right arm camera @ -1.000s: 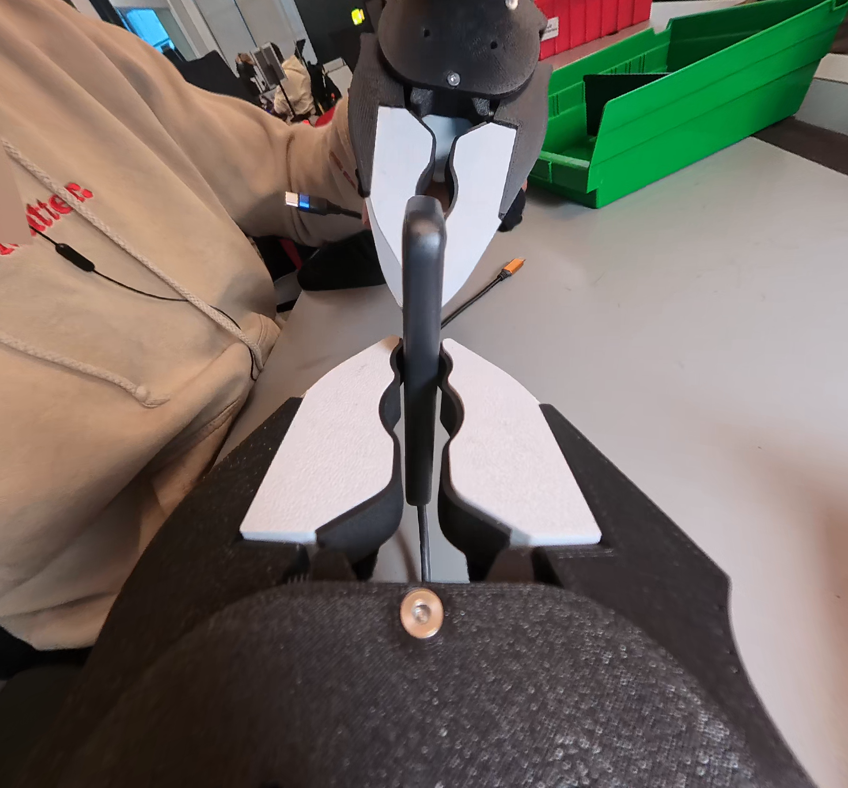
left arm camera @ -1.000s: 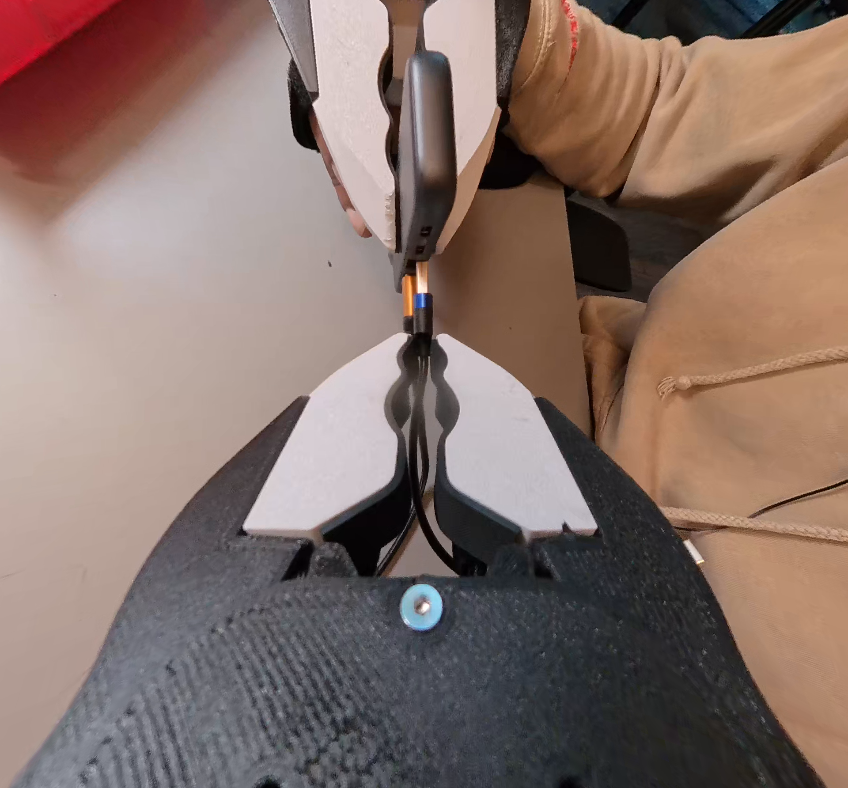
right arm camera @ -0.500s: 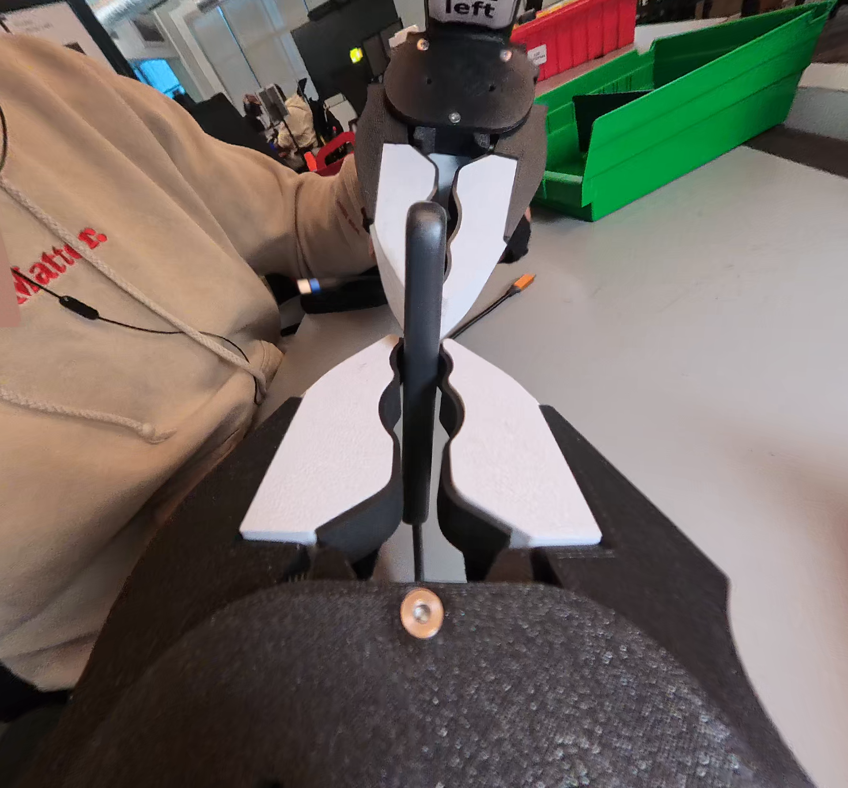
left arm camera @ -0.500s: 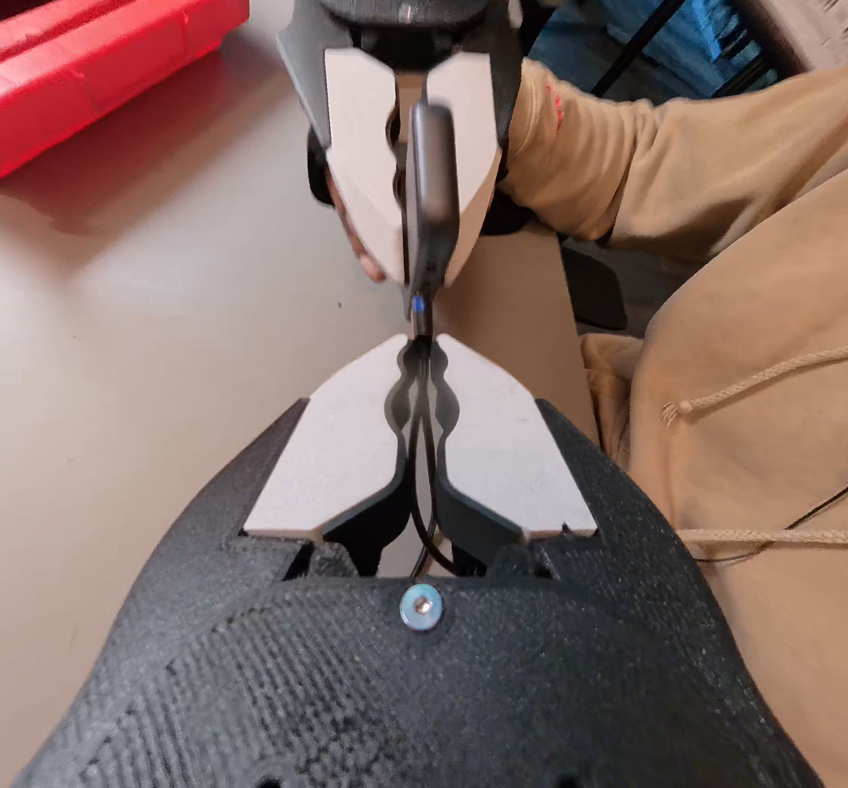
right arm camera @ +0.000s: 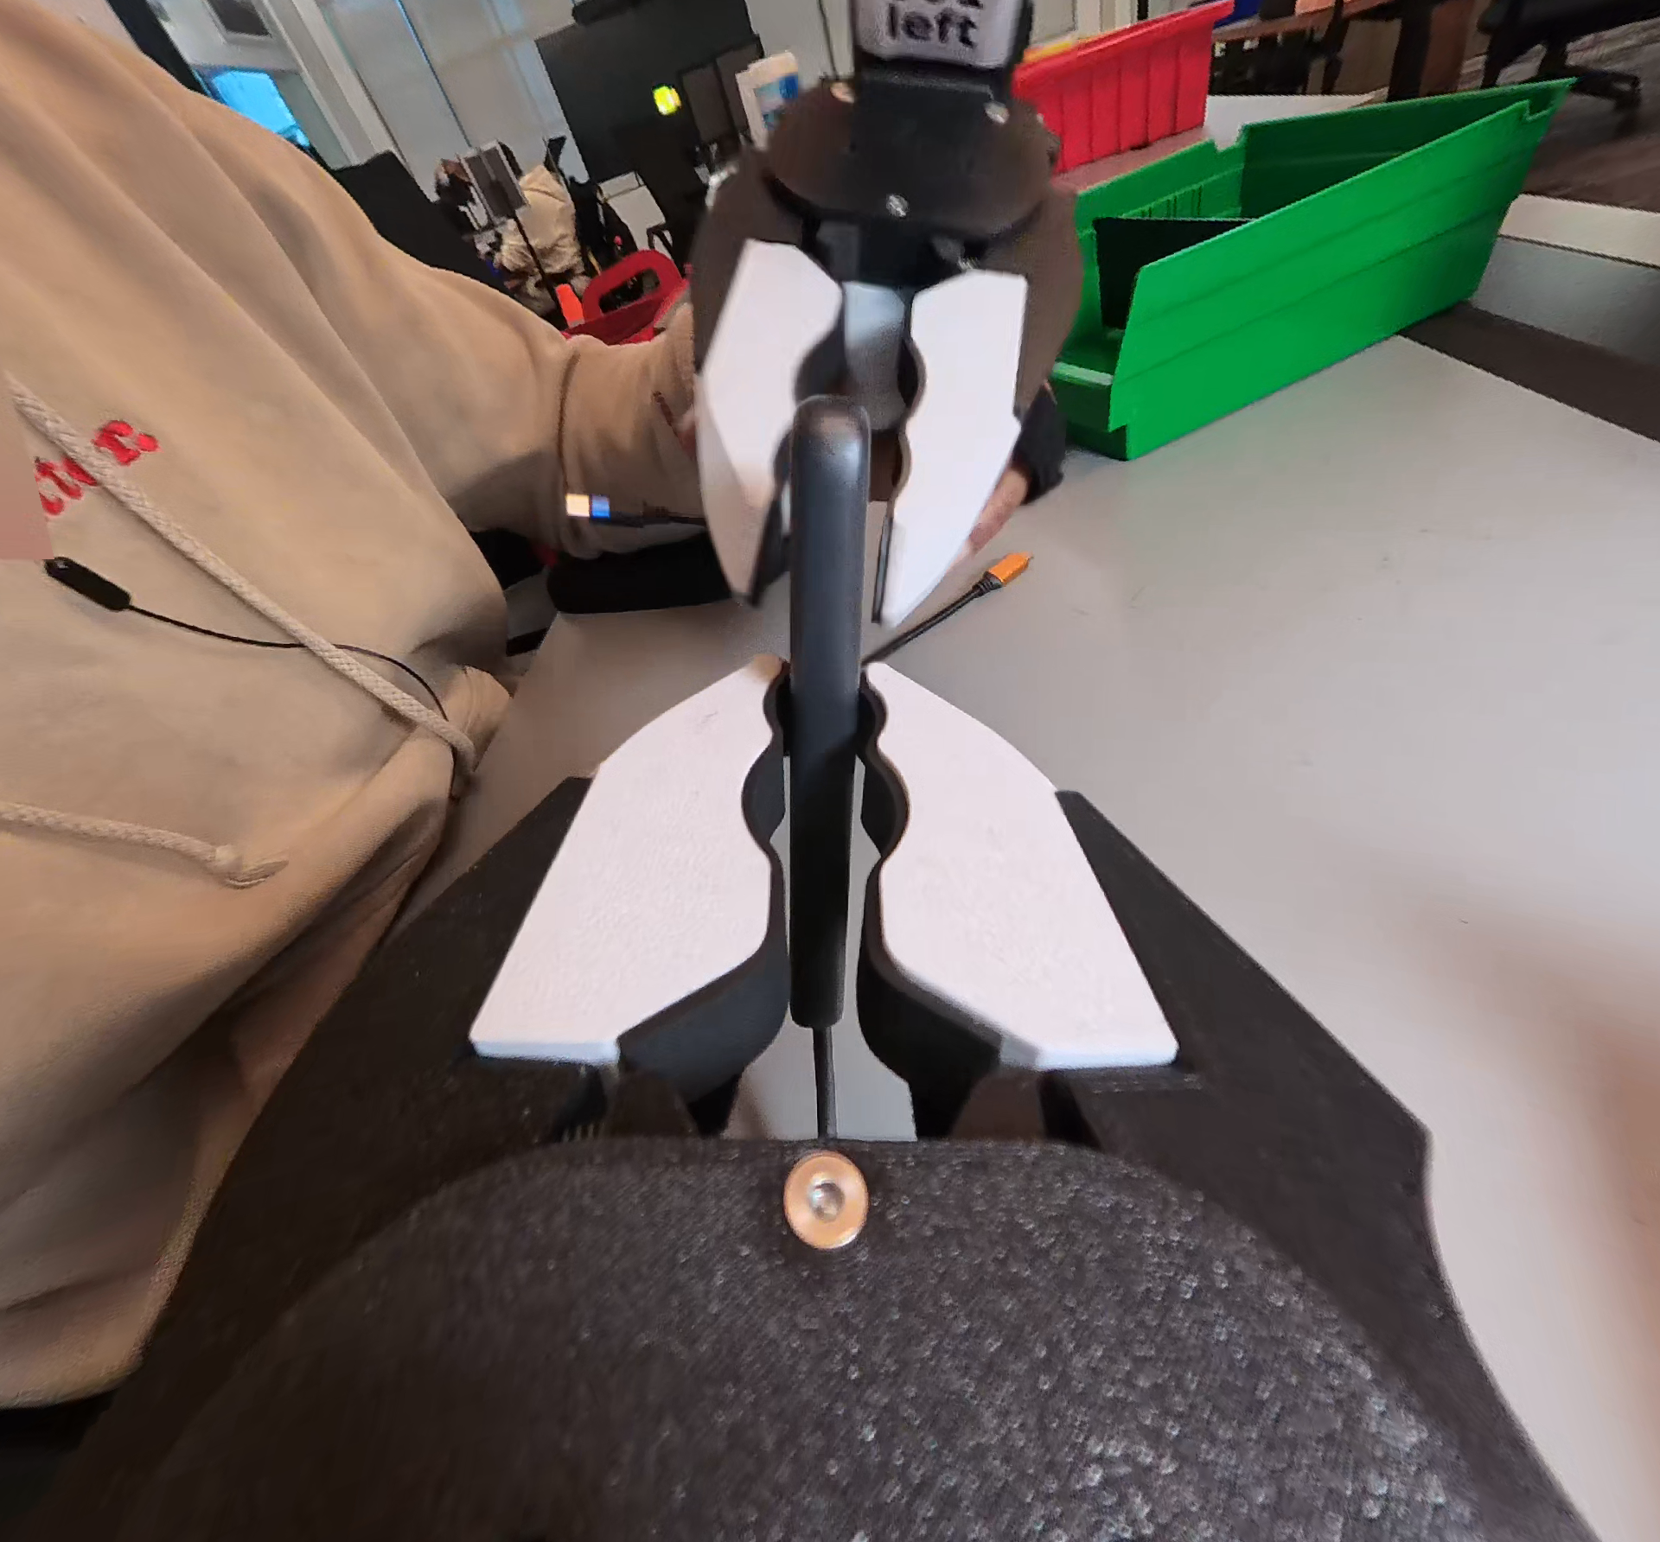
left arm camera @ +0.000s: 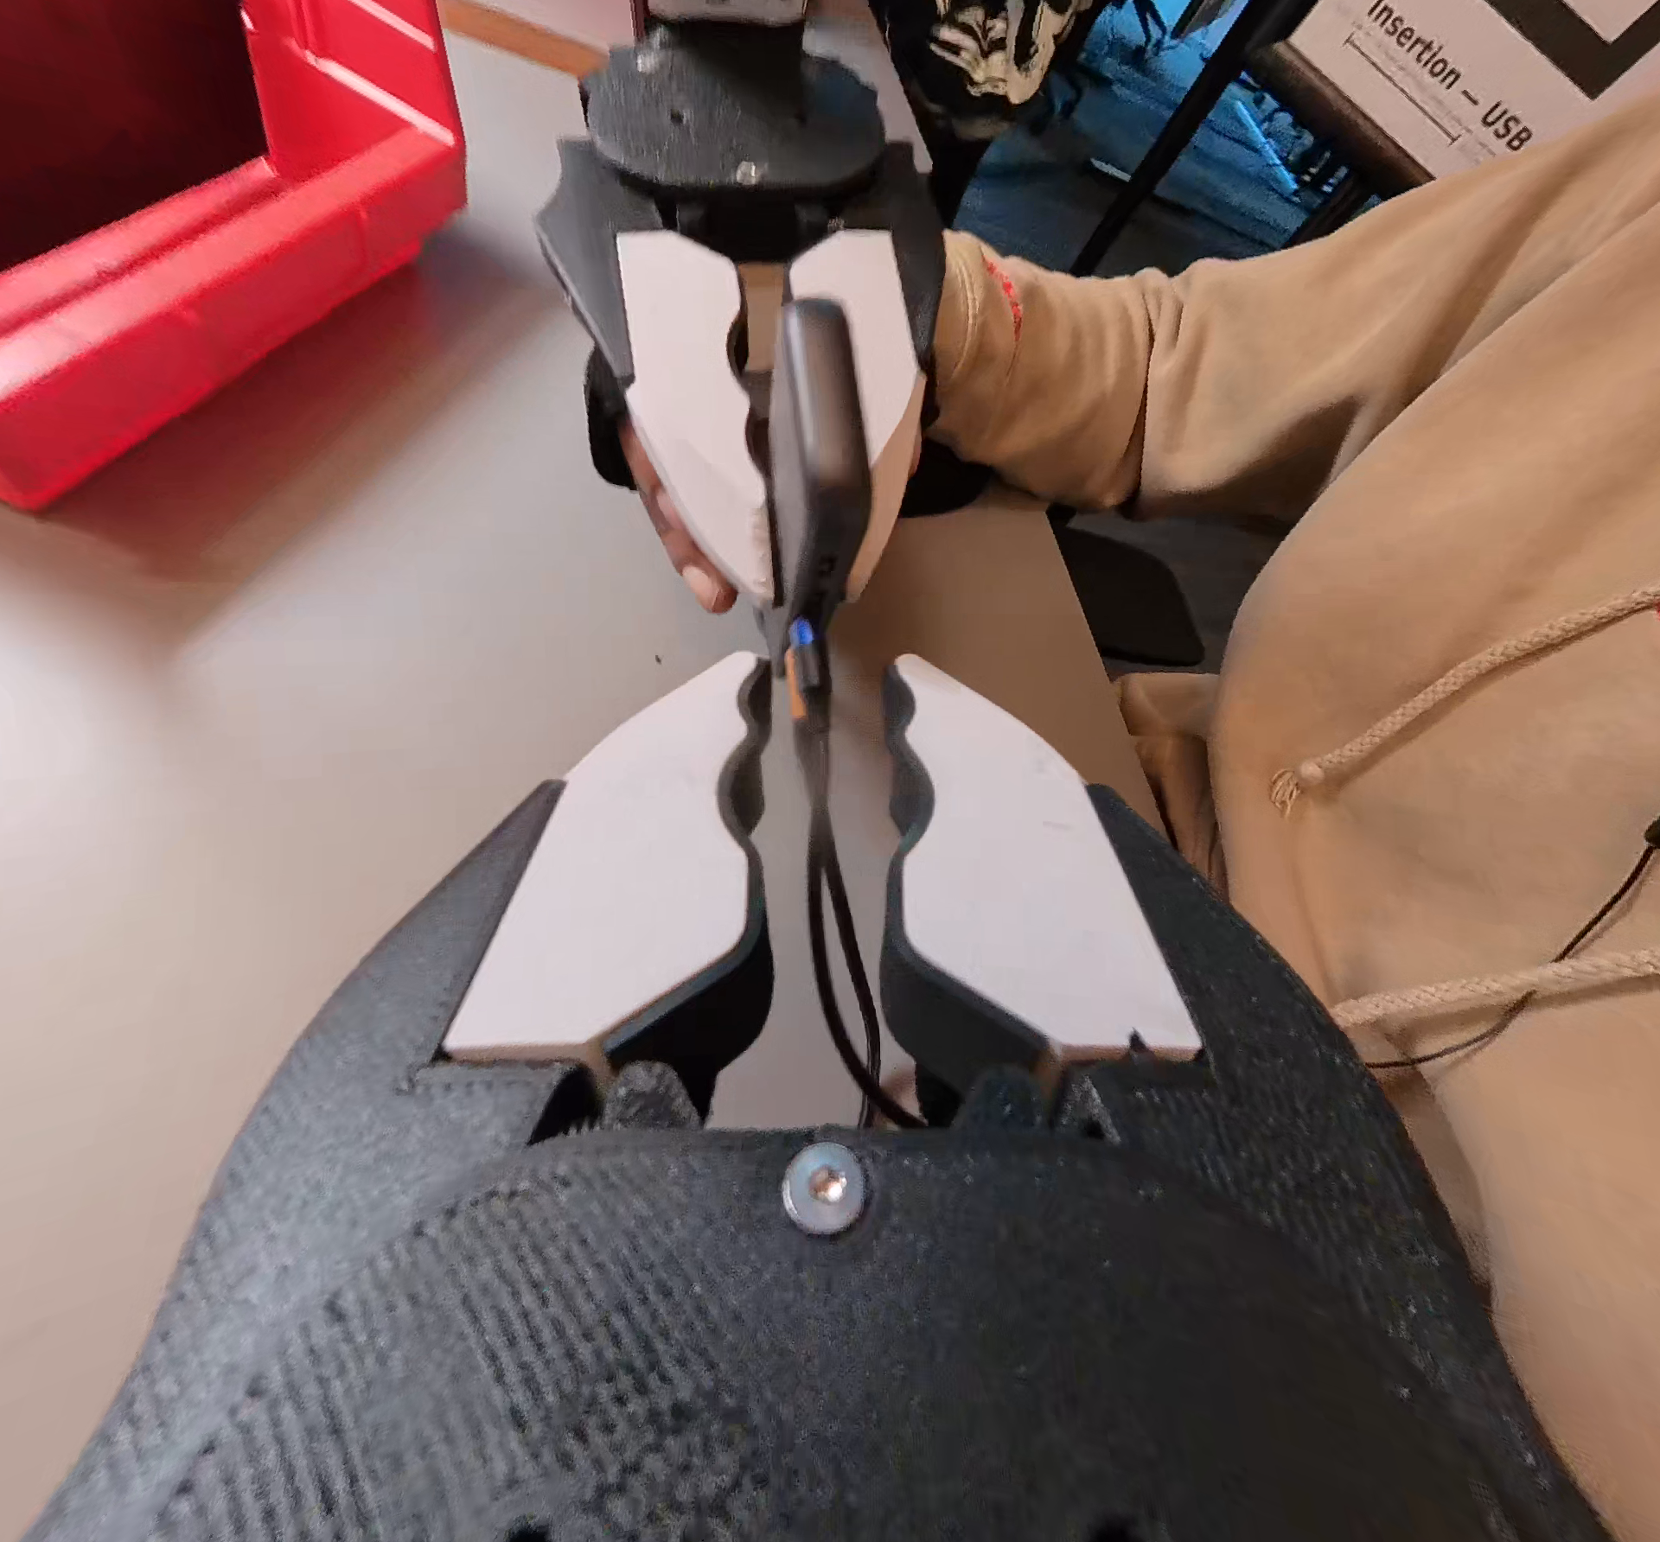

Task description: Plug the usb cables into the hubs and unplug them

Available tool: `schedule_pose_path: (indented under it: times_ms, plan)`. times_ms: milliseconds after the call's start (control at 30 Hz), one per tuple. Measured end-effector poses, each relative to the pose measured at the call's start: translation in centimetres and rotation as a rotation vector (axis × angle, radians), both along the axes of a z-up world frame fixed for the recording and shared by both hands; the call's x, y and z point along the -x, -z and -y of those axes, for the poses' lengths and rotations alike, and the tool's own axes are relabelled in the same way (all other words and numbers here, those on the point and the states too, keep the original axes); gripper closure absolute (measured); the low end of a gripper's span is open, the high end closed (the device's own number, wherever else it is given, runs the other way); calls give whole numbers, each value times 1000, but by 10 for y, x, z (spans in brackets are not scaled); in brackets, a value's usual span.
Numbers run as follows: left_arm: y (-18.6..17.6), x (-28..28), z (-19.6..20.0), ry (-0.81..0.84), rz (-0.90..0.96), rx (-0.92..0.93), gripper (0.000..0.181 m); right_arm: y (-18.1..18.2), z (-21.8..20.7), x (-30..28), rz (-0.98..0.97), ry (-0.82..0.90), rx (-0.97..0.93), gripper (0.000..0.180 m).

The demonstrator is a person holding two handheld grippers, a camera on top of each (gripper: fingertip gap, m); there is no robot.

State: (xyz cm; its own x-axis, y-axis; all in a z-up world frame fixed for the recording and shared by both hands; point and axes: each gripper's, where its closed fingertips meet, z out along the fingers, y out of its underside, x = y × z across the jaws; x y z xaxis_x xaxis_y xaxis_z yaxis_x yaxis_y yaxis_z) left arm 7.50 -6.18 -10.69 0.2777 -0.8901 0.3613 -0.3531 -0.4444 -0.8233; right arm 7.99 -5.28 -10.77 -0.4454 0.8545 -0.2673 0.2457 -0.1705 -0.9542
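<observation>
Left hand-held gripper (left arm camera: 822, 673) spread apart, gripping nothing; two usb cables (left arm camera: 831, 870) run loose between fingers, plugs seated in hub (left arm camera: 822, 439); right hand-held gripper (right arm camera: 825, 673) clamps hub above tabletop (left arm camera: 269, 691); plug-in step looks done; next: re-grip plug, pull straight out.

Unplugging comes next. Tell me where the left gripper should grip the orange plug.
Probably its short collar, right at the USB hub's end, approached head-on along its cable: the orange plug points straight at the open left gripper.
</observation>
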Motion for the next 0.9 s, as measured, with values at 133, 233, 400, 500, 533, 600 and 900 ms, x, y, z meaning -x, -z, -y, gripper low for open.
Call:
schedule_pose_path:
  times_ms: [133, 233, 400, 500, 533, 600, 900]
  plan:
    - [-11, -5, -3, -27, 5, -121, 150, 8, 2, 4, 27, 11, -44, 168]
    - [-6, -3, -7, -48, -47, -157, 168, 12, 6, 6, 24, 6, -81, 168]
    - [-3, -1, -3, -32, -92, -126, 168, 15, 9, 4, 30, -2, -215, 163]
    - [0, 1, 1, -19, -154, -136, 168, 11, 10, 0, 85, -4, -300, 149]
    - [0, 0, 3, -12, -173, -141, 168, 8, 9, 1, 97, 5, -335, 147]
    - [0, -2, 6, -3, -203, -155, 168, 2, 12, 1, 123, -6, -393, 147]
    - [-24, -5, 16, -13, -164, -286, 168, -25, 25, 6, 218, -89, -552, 166]
